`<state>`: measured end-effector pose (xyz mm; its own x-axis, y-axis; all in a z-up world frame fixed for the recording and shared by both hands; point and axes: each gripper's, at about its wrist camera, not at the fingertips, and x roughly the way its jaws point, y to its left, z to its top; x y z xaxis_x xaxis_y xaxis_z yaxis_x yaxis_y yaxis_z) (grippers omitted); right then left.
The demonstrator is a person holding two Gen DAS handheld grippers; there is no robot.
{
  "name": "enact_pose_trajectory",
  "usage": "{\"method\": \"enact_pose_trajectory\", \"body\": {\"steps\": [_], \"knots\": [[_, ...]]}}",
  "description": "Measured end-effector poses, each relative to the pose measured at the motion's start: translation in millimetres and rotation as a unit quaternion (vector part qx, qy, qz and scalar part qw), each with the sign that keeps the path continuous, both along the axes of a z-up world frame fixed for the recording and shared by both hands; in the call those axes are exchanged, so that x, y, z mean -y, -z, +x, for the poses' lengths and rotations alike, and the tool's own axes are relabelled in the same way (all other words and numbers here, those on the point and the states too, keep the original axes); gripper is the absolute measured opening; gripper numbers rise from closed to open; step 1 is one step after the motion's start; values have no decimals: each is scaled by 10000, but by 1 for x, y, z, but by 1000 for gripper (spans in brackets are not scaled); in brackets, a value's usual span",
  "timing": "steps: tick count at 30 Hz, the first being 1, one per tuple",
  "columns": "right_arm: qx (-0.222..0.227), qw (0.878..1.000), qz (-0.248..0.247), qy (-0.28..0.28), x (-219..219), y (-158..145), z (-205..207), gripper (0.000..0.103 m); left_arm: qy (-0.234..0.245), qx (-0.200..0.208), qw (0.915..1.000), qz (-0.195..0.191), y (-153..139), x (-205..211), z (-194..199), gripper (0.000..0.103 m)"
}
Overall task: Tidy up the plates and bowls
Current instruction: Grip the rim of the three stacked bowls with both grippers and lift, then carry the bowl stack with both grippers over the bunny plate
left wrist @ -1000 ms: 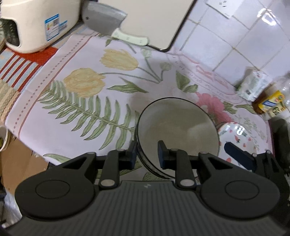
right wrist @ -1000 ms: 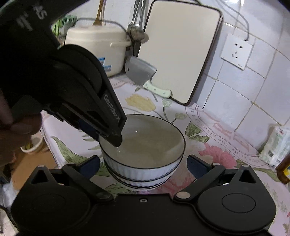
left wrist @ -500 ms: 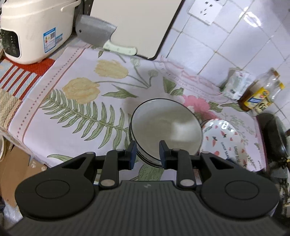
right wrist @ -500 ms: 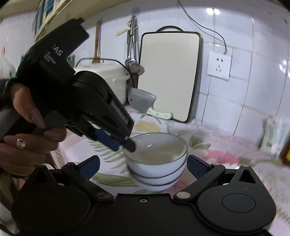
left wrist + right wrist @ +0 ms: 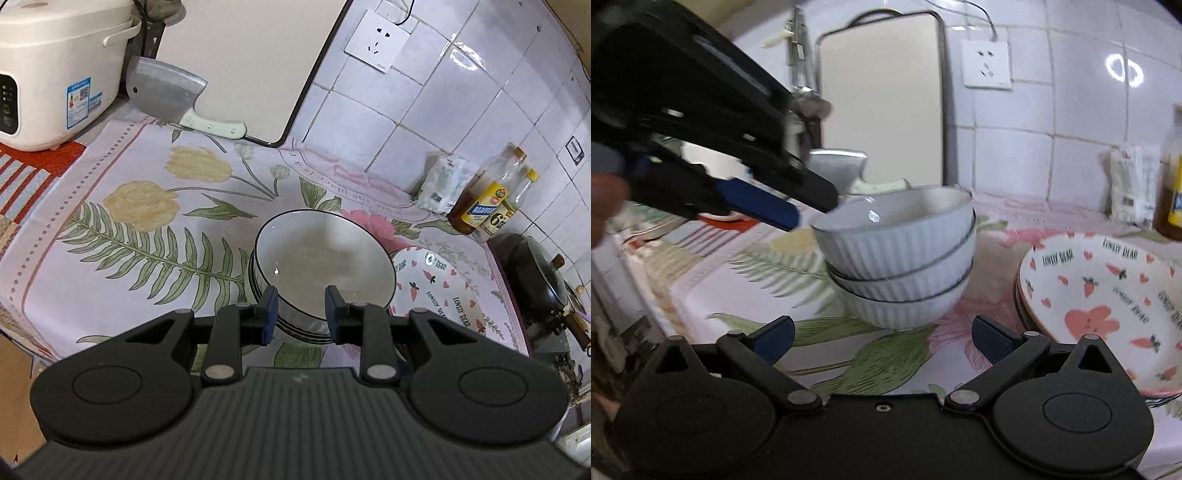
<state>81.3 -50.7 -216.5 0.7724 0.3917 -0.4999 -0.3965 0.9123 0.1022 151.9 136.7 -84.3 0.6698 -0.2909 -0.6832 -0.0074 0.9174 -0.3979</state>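
A stack of three white ribbed bowls with dark rims (image 5: 321,266) (image 5: 897,258) stands on the floral cloth. A stack of plates printed with hearts and carrots (image 5: 436,291) (image 5: 1108,295) lies just right of it. My left gripper (image 5: 300,314) hovers above the near rim of the top bowl, jaws partly open and holding nothing; it also shows in the right wrist view (image 5: 798,210) beside the rim. My right gripper (image 5: 882,339) is wide open and empty, low in front of the bowl stack.
A cleaver (image 5: 177,96) leans on a white cutting board (image 5: 251,55) at the back. A rice cooker (image 5: 48,70) stands back left. Oil bottles (image 5: 491,199) and a packet (image 5: 443,184) stand by the tiled wall, and a dark pan (image 5: 535,269) sits at the right.
My left gripper has lifted and drawn back from the top bowl's rim. My right gripper has dropped lower and pulled back to the right, so the plates now show.
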Motion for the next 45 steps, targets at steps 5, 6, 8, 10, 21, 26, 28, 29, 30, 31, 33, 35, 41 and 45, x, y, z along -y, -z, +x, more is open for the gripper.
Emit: {"method": "enact_pose_trajectory", "body": {"steps": [5,6,8,10,21,26,28,29,30,31,33,35,41,45], "knots": [[125,9997,-105,188,-17,21,16,103,-18,66,9997,-242,16,-11,4,35],[147,9996,-96,216,-20,25,18,103,-27,74,9996,-269,18,-13,6,36],[236,9992,-133,285,-26,31,21,103,-59,75,9995,-294,22,-19,11,42],[316,9985,-199,411,-30,35,24,103,-77,62,9993,-365,26,-27,19,44],[569,9957,-273,676,-35,42,46,102,858,-954,9874,-926,72,-38,87,56],[629,9954,-213,694,-37,43,48,102,849,-951,9884,-825,74,-38,100,51],[656,9955,-192,654,-37,43,50,102,895,-958,9875,-876,75,-39,103,41],[665,9956,-192,638,-37,43,51,101,898,-955,9880,-813,75,-38,105,37],[670,9956,-200,630,-37,43,51,101,920,-950,9888,-691,75,-36,105,35],[676,9955,-204,634,-38,44,52,101,930,-933,9891,-655,75,-36,105,34],[702,9953,-208,627,-39,44,54,102,804,-948,9893,-763,76,-39,102,34],[704,9954,-209,609,-40,44,52,102,734,-938,9898,-781,76,-40,100,33],[640,9966,-293,421,-38,41,57,102,612,-878,9916,-732,75,-39,95,33],[632,9971,-379,174,-36,39,61,102,515,-757,9937,-640,74,-39,86,33]]}}
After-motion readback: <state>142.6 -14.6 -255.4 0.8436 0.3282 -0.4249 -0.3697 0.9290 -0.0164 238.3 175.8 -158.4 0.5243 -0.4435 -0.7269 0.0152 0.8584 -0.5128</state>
